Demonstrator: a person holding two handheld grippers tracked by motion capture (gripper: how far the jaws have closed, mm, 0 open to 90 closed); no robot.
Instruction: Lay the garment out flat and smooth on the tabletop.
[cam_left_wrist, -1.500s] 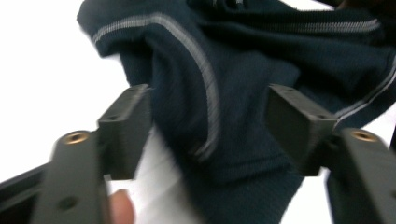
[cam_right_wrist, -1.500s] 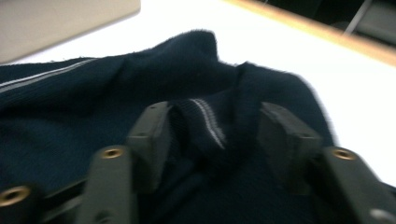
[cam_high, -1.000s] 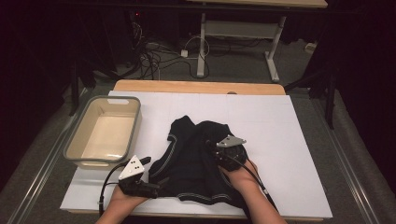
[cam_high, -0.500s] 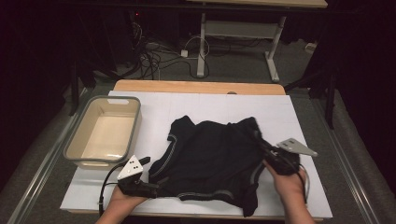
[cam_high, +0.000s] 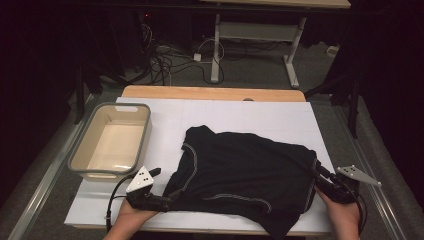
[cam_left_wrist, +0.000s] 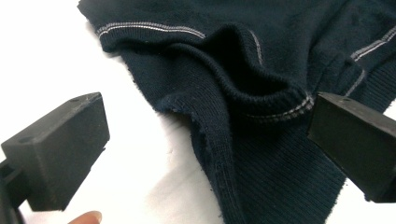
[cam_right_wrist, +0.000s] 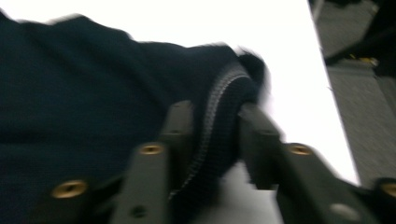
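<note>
A dark garment (cam_high: 245, 172) lies spread across the middle of the white table top (cam_high: 260, 117), its ribbed hem reaching the table's near edge at about 5 o'clock. The right gripper (cam_high: 320, 175), out at 4 o'clock near the table's right edge, is clenched on the garment's ribbed edge (cam_right_wrist: 217, 126); in the right gripper view the cloth sits pinched between both jaws. The left gripper (cam_high: 167, 200) sits at 7 o'clock by the garment's left corner, jaws wide apart and holding nothing, with the stitched band (cam_left_wrist: 261, 105) lying between them on the table. A beige bin (cam_high: 112, 142) stands at 9 o'clock, apart from the cloth. Bare white surface stays free toward 12 o'clock, up to the wooden strip (cam_high: 212, 93).
</note>
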